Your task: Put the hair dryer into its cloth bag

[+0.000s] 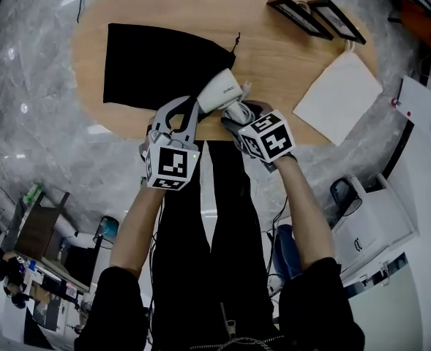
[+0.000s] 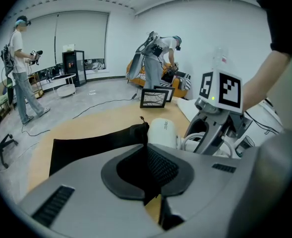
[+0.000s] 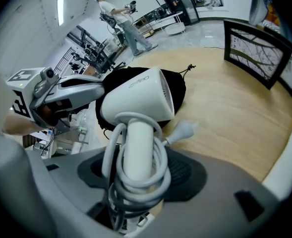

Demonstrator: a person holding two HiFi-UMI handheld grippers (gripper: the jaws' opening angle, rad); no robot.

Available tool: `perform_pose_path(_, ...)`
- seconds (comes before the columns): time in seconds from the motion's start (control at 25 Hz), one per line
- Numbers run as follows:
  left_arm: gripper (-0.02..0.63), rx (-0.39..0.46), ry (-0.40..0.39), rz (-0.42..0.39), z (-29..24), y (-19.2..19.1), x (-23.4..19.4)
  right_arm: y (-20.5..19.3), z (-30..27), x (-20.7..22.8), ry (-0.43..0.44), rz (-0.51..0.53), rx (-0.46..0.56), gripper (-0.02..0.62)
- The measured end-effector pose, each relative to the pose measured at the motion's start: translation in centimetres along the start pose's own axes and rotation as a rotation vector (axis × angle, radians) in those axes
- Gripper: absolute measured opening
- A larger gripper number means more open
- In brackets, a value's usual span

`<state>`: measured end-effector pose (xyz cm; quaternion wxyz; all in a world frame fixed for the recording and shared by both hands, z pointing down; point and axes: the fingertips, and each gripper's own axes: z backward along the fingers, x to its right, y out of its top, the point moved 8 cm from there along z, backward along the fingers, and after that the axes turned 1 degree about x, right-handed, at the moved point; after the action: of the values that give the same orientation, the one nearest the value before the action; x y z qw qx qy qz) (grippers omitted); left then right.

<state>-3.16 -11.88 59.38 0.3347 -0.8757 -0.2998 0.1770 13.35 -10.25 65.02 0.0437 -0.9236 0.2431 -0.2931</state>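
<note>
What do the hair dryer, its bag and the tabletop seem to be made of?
The hair dryer: probably hard plastic, white, smooth, soft sheen. The bag: black cloth, matte, gathered at its mouth. The tabletop: pale wood or laminate, faint grain lines.

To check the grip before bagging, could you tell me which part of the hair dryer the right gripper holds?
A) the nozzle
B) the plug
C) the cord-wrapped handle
C: the right gripper clamps the handle of the hair dryer, with the cord wound round it.
</note>
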Motion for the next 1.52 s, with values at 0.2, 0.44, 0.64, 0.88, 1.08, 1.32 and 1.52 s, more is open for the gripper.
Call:
perform_pose_path(0.2,0.026,0.003,-0.005,-0.013,0.0,0.0,-0.1,1.2,-0.3,-0.3,-0.017,0.091,-0.057,0.274)
perform_pose_path(0.44,0.026,0.015,-0.016,-0.042,0.2,0.2,0.3,2.4,-1.1,-0.8,-0.007,0.194,-0.141,0.275)
perform_pose_path(0.64,0.026,0.009,-0.037,-0.067,1.0,0.0,0.7,3.6,-1.5,-1.5,-0.004,0.265,-0.162,0.275)
perform_pose_path(0.88,0.026,0.019,-0.087,-0.083,1.4,0.0,2.0,5.5,-2.4,-1.9,0.003,0.331,-0.17,0.275)
perform_pose_path(1.08,0.026,0.022,-0.109,-0.06,0.9,0.1,2.4,6.4,-3.4,-2.3,0.051,0.393,-0.14,0.276)
perform_pose_path(1.32,0.026,-0.013,-0.102,-0.038,0.6,-0.7,1.7,6.8,-5.4,-1.7,0.004,0.442,-0.118,0.284)
perform_pose_path(1.52,0.026,-0.026,-0.102,-0.029,0.4,-1.0,0.9,5.7,-6.4,-0.6,-0.032,0.421,-0.117,0.285)
